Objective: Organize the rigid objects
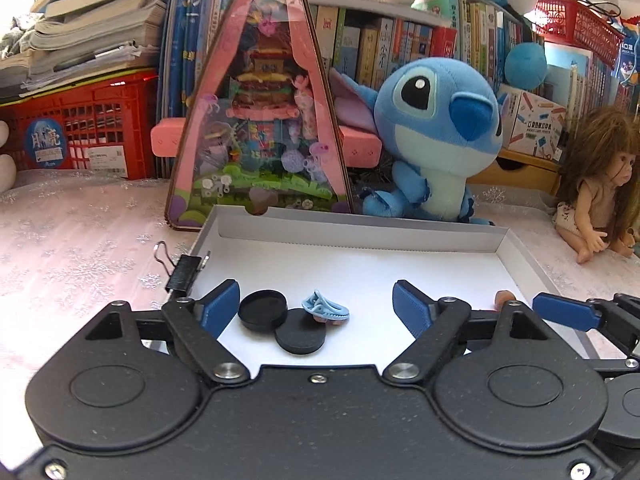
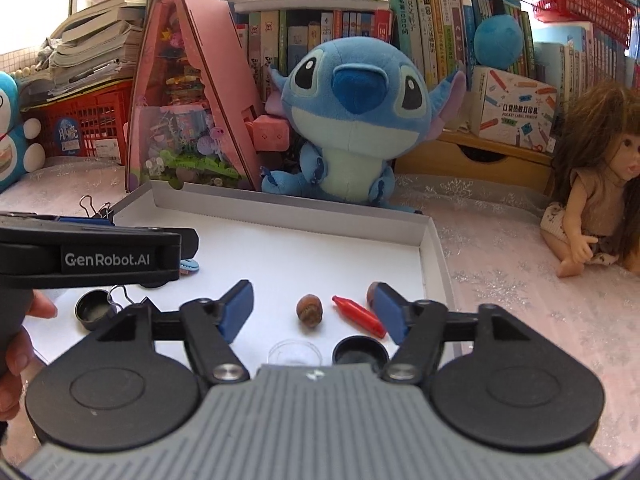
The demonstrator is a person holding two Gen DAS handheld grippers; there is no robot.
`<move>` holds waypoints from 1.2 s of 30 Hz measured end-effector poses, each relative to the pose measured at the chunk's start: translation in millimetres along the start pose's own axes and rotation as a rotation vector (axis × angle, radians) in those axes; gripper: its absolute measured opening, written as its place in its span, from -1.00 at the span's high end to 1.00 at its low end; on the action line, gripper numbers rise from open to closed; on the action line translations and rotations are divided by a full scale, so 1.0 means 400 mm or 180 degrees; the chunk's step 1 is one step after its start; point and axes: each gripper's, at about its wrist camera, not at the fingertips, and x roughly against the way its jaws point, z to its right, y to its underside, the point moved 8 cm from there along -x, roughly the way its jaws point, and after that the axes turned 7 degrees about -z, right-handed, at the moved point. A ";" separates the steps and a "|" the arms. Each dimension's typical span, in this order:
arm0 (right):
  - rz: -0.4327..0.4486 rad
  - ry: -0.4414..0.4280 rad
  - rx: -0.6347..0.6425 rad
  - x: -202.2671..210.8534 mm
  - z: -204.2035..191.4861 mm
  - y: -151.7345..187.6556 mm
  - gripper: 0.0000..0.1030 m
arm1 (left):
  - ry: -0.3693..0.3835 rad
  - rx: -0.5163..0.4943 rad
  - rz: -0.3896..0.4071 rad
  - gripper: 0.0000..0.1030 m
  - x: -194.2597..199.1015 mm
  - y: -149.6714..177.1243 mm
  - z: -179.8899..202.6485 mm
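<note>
Child's room at home, blue plush toy (image 2: 352, 120) against packed bookshelves (image 2: 440, 20), long-haired doll (image 2: 596, 184) on snowflake tablecloth (image 2: 500, 280), red crates (image 1: 100, 128), stacked papers (image 1: 88, 24), pink toy display case (image 1: 264, 104)

The far half of the white tray (image 2: 430, 256) lies bare, open room for a tool between its low walls. Nearer, a nut (image 2: 309, 309), a red crayon-like piece (image 2: 359, 315), a clear dish (image 2: 295, 353) and a black cap (image 2: 360, 352) crowd the floor. A blue plush toy (image 2: 352, 120) and pink triangular box (image 1: 260, 112) stand just behind the back wall; a binder clip (image 1: 184, 270) apparently grips the left rim.
</note>
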 end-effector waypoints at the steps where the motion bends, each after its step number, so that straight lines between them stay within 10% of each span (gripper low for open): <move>1: 0.0014 0.0017 0.0015 0.005 -0.002 0.000 -0.59 | -0.0002 -0.0004 0.0017 -0.63 0.008 -0.001 -0.002; 36: 0.0061 0.0105 -0.0267 0.135 0.047 0.071 -1.00 | 0.0086 -0.0067 0.0214 -0.78 0.212 0.060 -0.033</move>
